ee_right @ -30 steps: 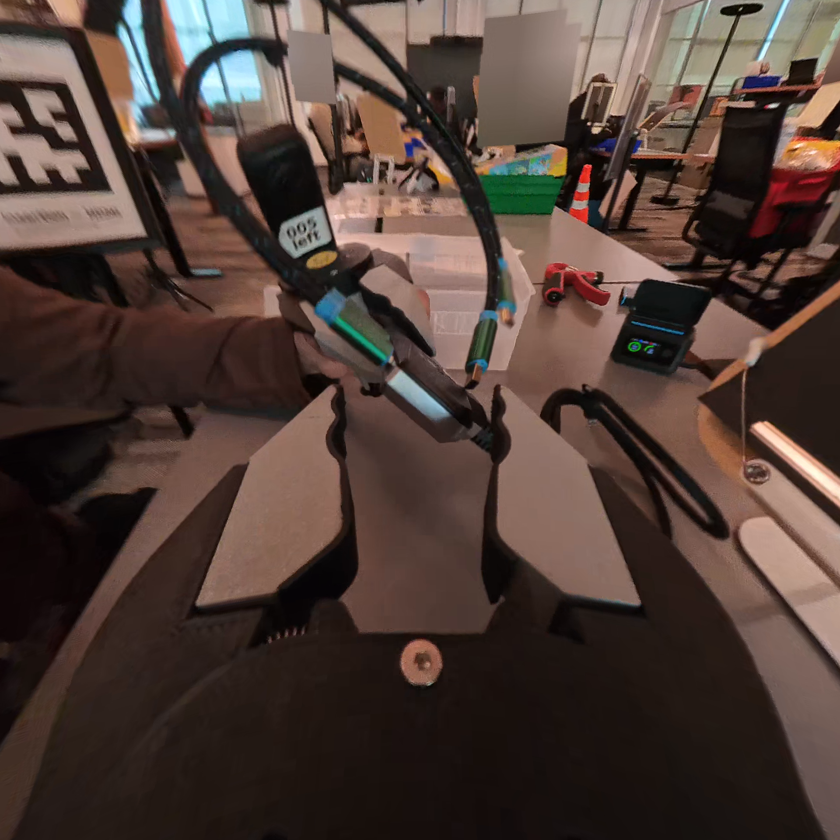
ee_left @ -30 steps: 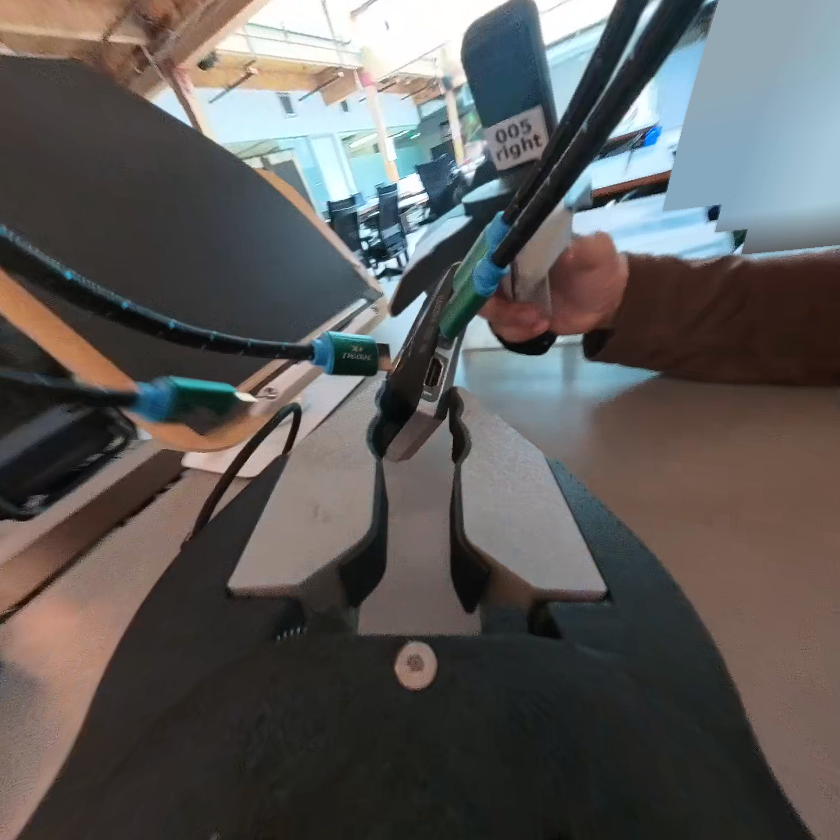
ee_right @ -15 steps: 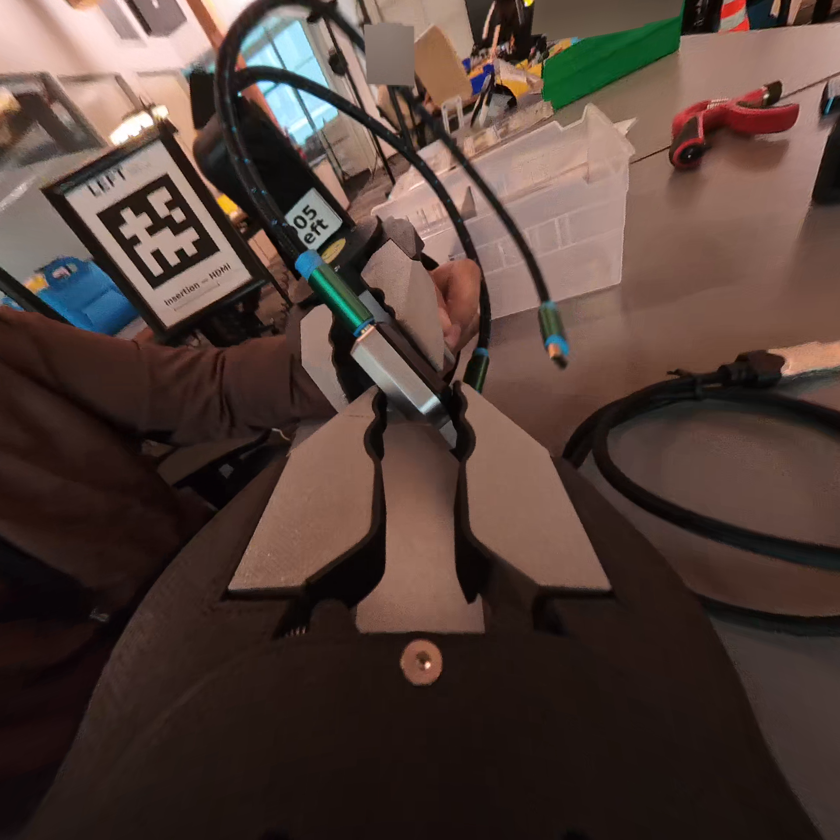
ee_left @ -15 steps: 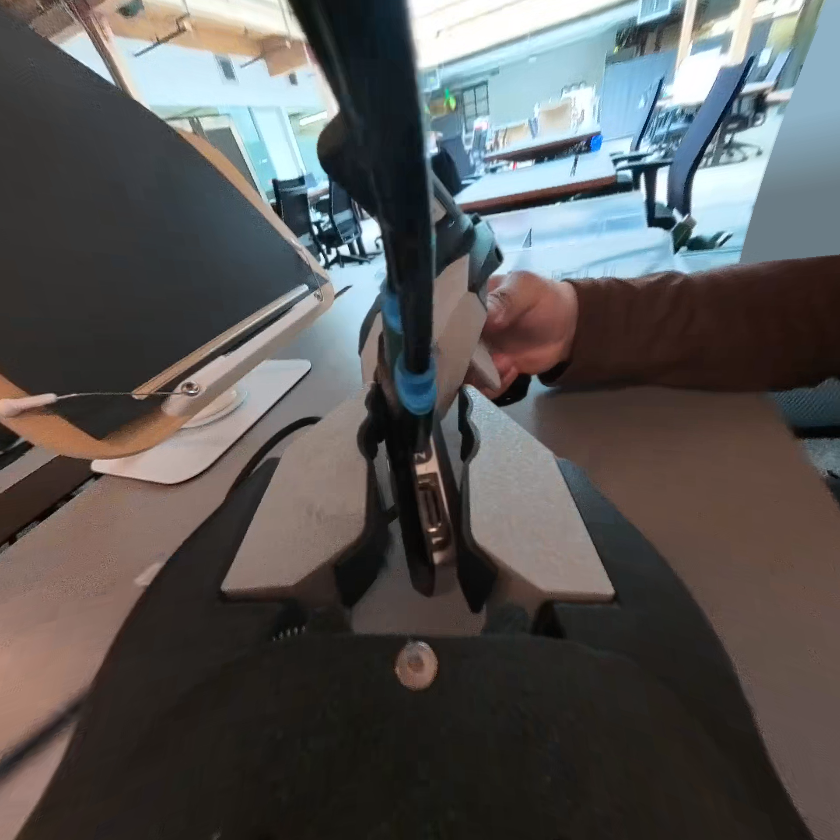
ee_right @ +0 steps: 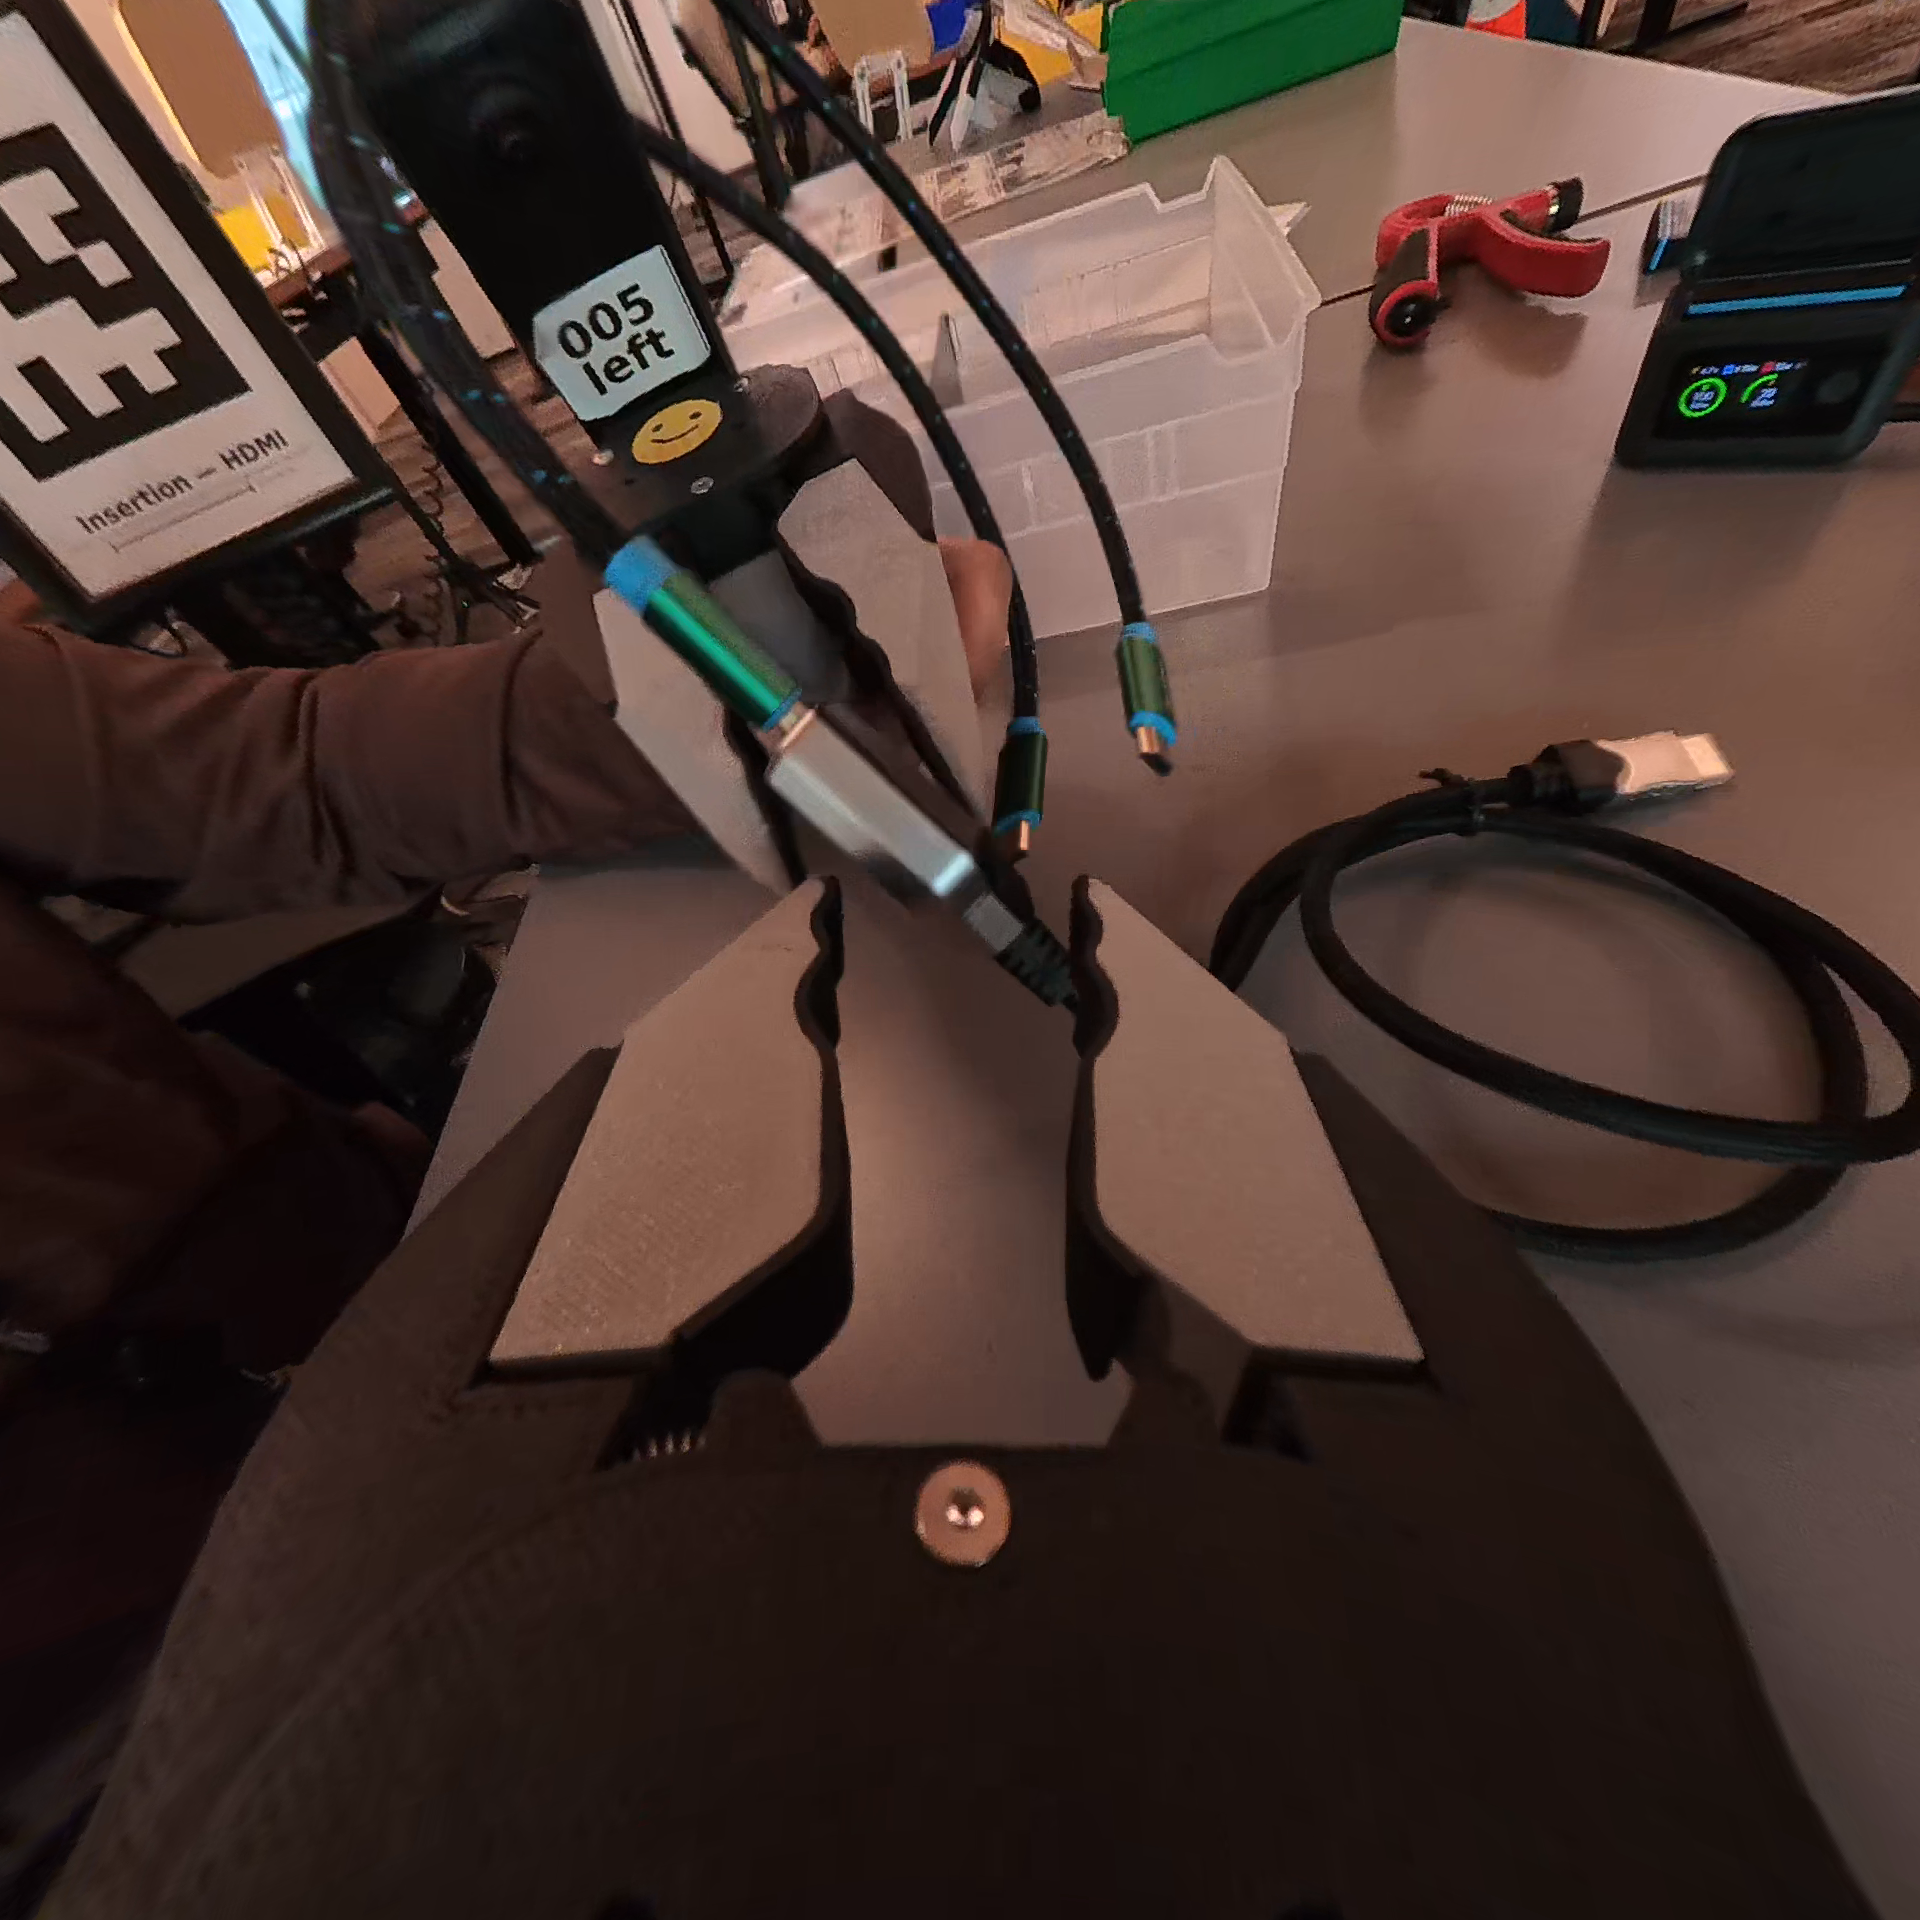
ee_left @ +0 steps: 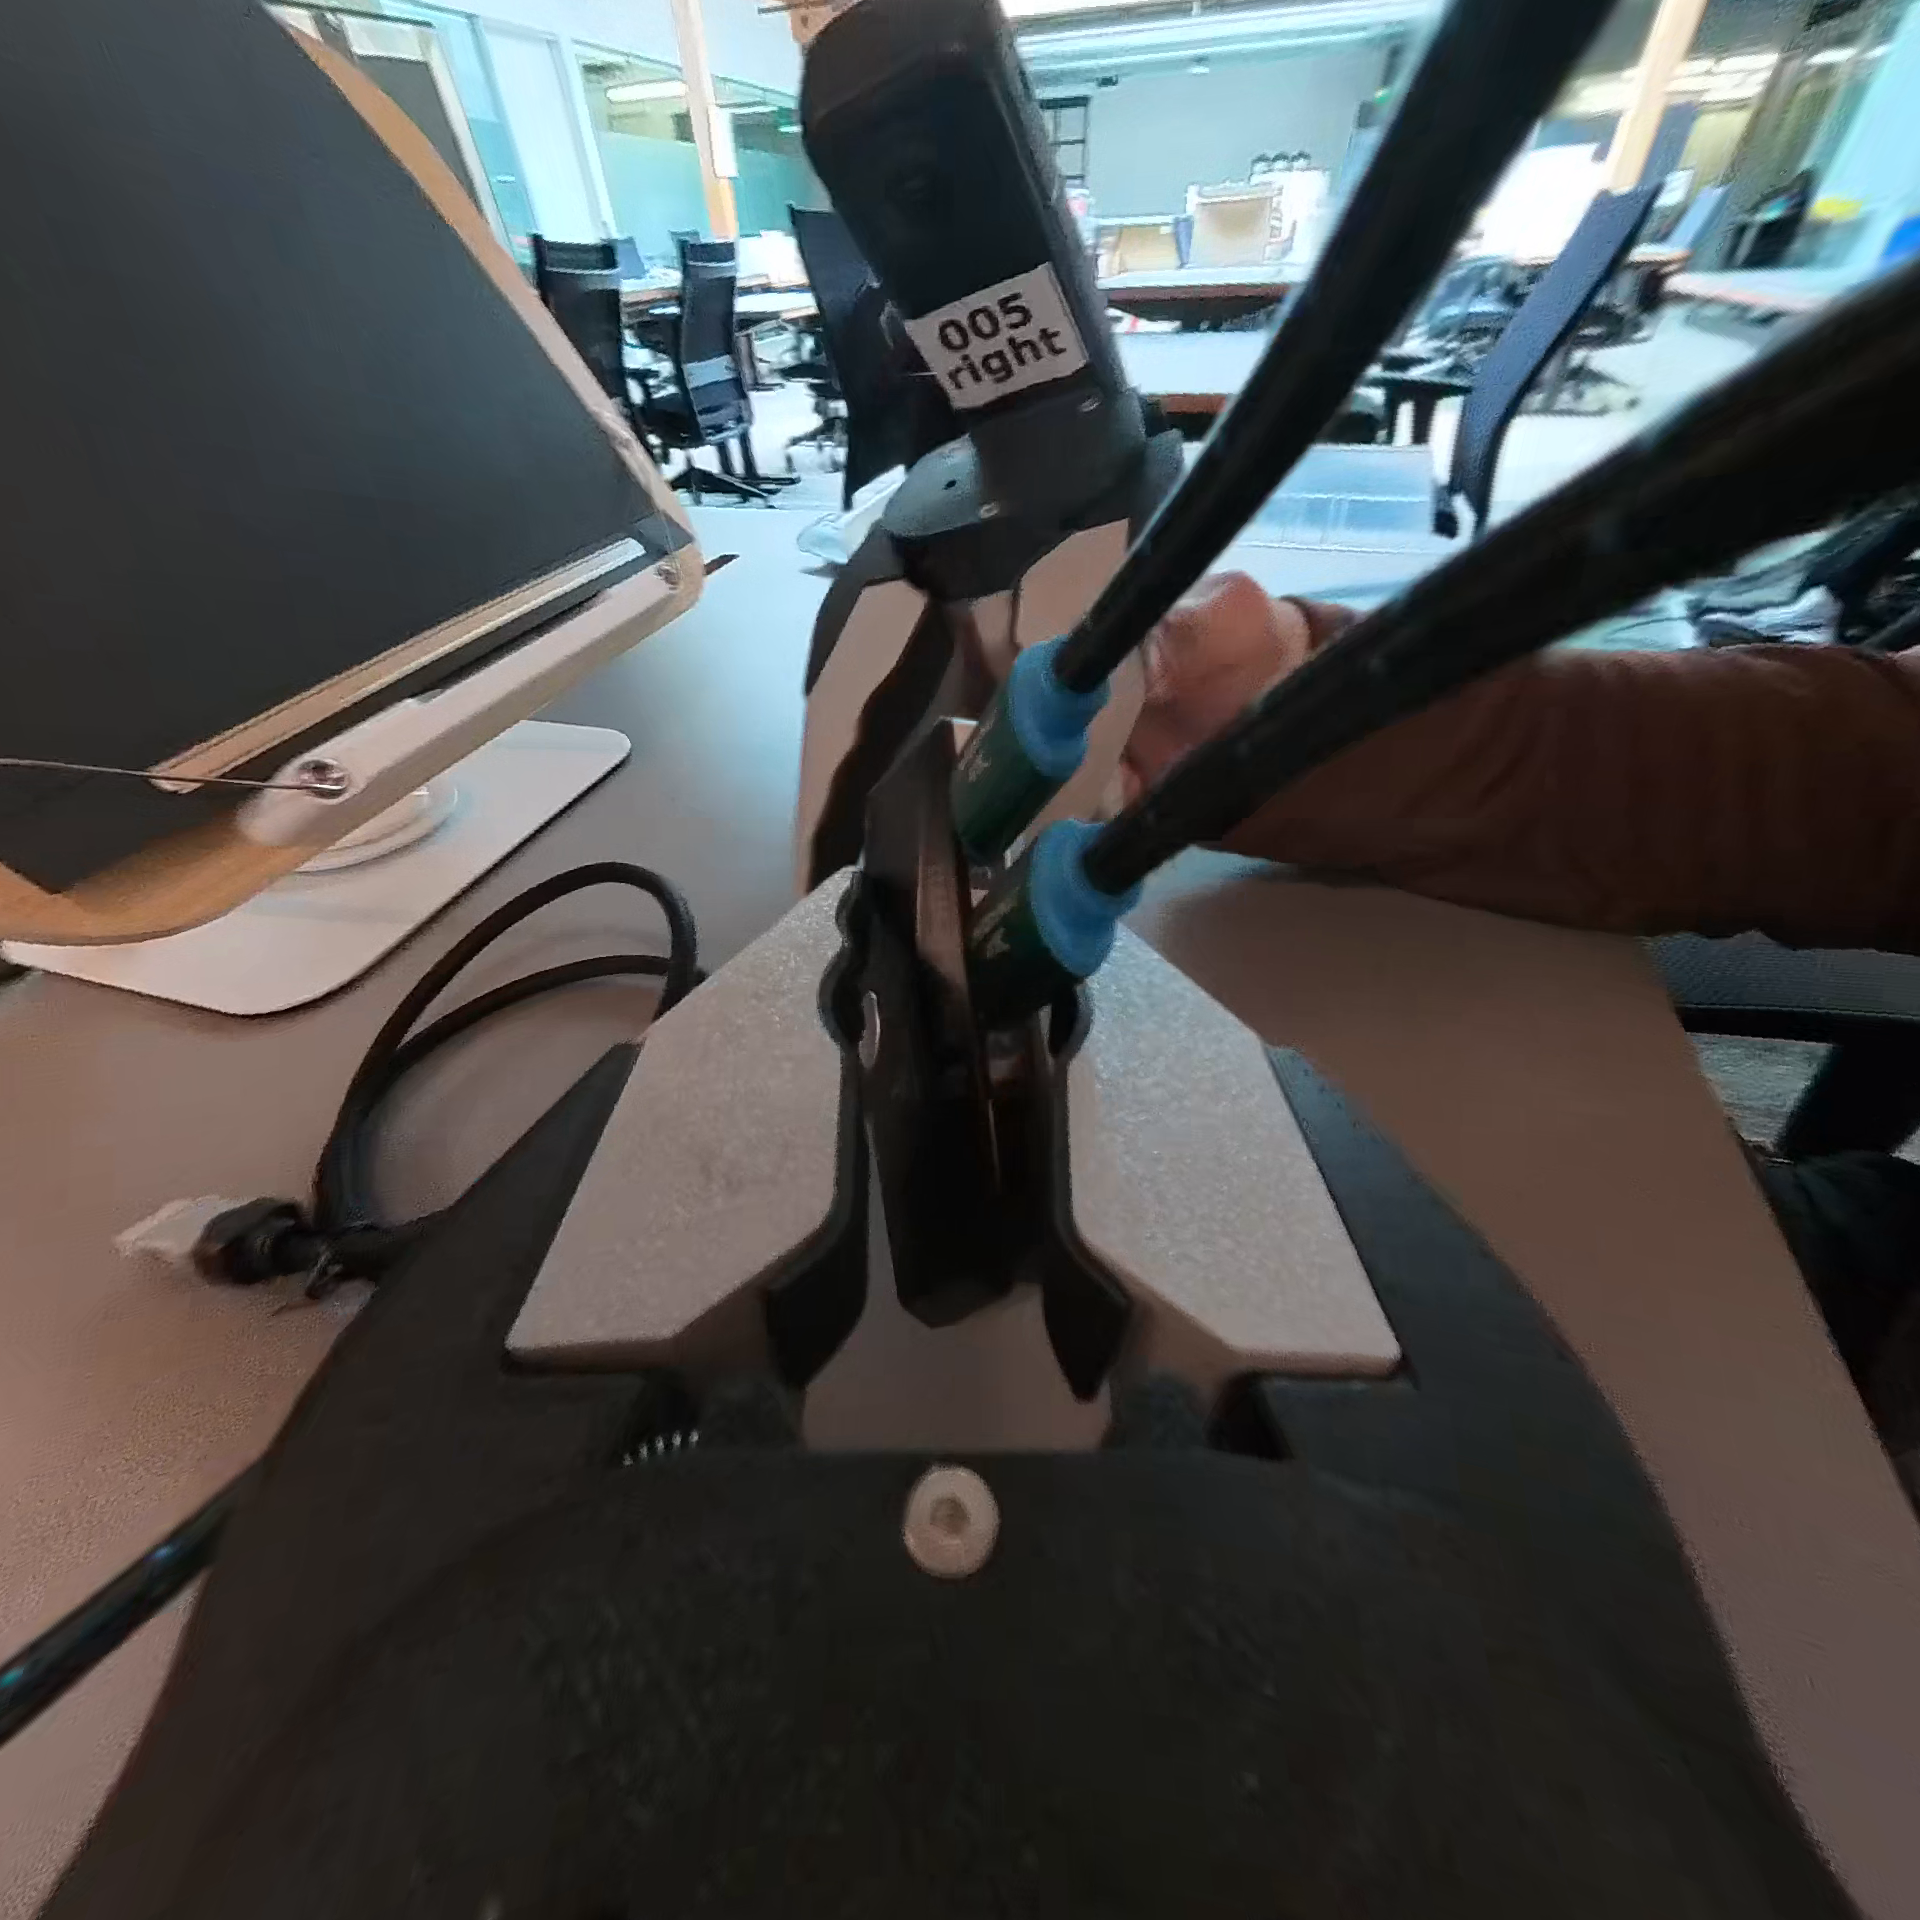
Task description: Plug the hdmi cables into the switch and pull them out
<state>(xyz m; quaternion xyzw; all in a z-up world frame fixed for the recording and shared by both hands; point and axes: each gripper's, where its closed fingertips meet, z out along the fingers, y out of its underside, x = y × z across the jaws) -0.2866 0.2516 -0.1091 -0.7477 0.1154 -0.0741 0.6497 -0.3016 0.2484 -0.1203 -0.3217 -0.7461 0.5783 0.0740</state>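
Note:
My left gripper (ee_left: 956,935) is shut on the switch (ee_left: 935,1143), a slim slab held edge-on deep between its fingers. Two green HDMI plugs with blue collars (ee_left: 997,758) (ee_left: 1023,925) sit in the switch's right side, and their black cables run up to the right. In the right wrist view the silver switch (ee_right: 873,821) slants down with a plug (ee_right: 717,644) in its upper end. My right gripper (ee_right: 956,904) is open, and the switch's tail cable touches its right fingertip. Two loose plugs (ee_right: 1023,774) (ee_right: 1143,686) hang free behind.
A monitor (ee_left: 260,364) on a white stand (ee_left: 416,831) stands at the left. A black cable coil (ee_right: 1558,1039) lies on the grey table at the right. A clear bin (ee_right: 1122,364), a red clamp (ee_right: 1486,249), a small screen device (ee_right: 1766,384) and a framed sign (ee_right: 125,343) stand behind. Less than 4 cm separates the two grippers' tips.
The switch now sits deeper between my left fingers than a second ago. My right jaws narrowed around the switch's tail end, then widened a little. Both views have swung.

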